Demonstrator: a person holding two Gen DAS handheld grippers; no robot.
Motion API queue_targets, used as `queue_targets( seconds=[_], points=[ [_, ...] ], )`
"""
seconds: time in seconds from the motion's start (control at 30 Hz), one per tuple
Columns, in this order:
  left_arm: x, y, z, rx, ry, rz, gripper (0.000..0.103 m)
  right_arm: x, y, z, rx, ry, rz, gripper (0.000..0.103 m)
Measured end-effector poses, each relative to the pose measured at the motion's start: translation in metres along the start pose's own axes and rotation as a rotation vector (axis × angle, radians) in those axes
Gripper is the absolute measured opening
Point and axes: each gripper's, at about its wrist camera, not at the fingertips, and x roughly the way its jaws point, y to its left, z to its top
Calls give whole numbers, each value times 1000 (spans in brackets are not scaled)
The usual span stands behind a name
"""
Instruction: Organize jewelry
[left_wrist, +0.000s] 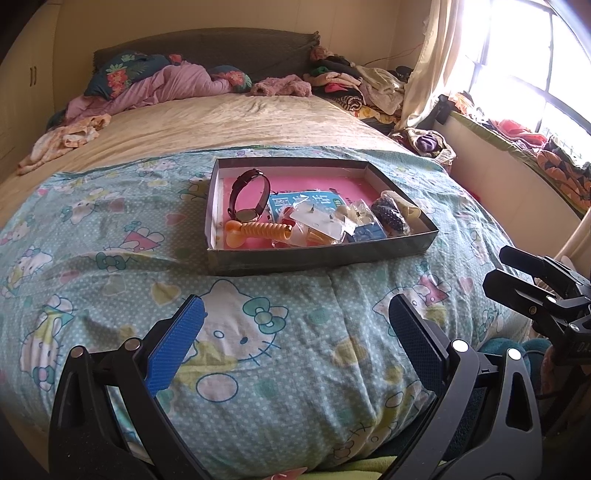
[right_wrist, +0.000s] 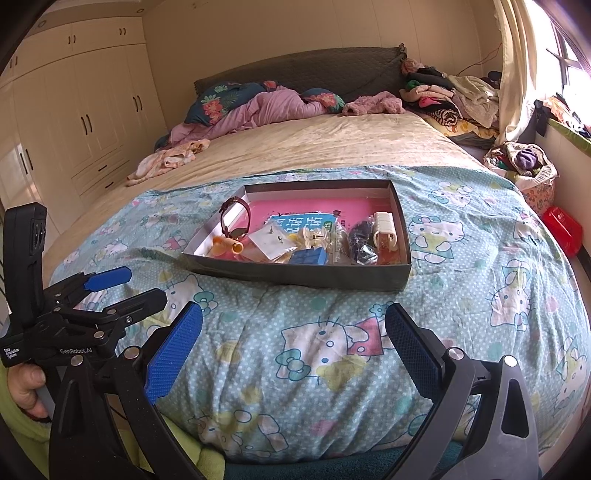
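A shallow grey box (left_wrist: 317, 254) (right_wrist: 295, 275) lies on a Hello Kitty quilt on the bed. It holds a brown-strap wristwatch (left_wrist: 249, 197) (right_wrist: 234, 218), an orange ridged hair clip (left_wrist: 260, 230) (right_wrist: 225, 243), earrings on a clear-wrapped card (left_wrist: 317, 218) (right_wrist: 271, 240), a white claw clip (right_wrist: 314, 234), a dark scrunchie (left_wrist: 388, 216) (right_wrist: 360, 236) and a cream clip (right_wrist: 384, 227). My left gripper (left_wrist: 295, 332) (right_wrist: 122, 288) is open and empty, short of the box. My right gripper (right_wrist: 293, 332) (left_wrist: 502, 269) is open and empty, also short of the box.
The quilt (left_wrist: 110, 266) covers the near half of the bed. Crumpled bedding and pillows (left_wrist: 159, 85) lie at the headboard. Heaped clothes (left_wrist: 354, 88) sit at the far right. A wardrobe (right_wrist: 74, 122) stands left. A window ledge with clutter (left_wrist: 517, 136) runs right.
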Motion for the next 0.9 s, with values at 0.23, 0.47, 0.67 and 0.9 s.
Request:
queue_targets(
  seconds=[0.23,0.47,0.67,0.9],
  points=[
    [0,1,-1,-4,4,1,93,0,0,0,1,0,0,99],
    [4,2,-3,-6,26,0,93,0,-1,-1,2,7,-9,99],
    [9,4,-4,-15,38,9,93,3,-10,-2,20,19,-26,99],
    [20,26,-3,-81,56,61,93,4,-36,1,76,22,-70,99]
  ],
)
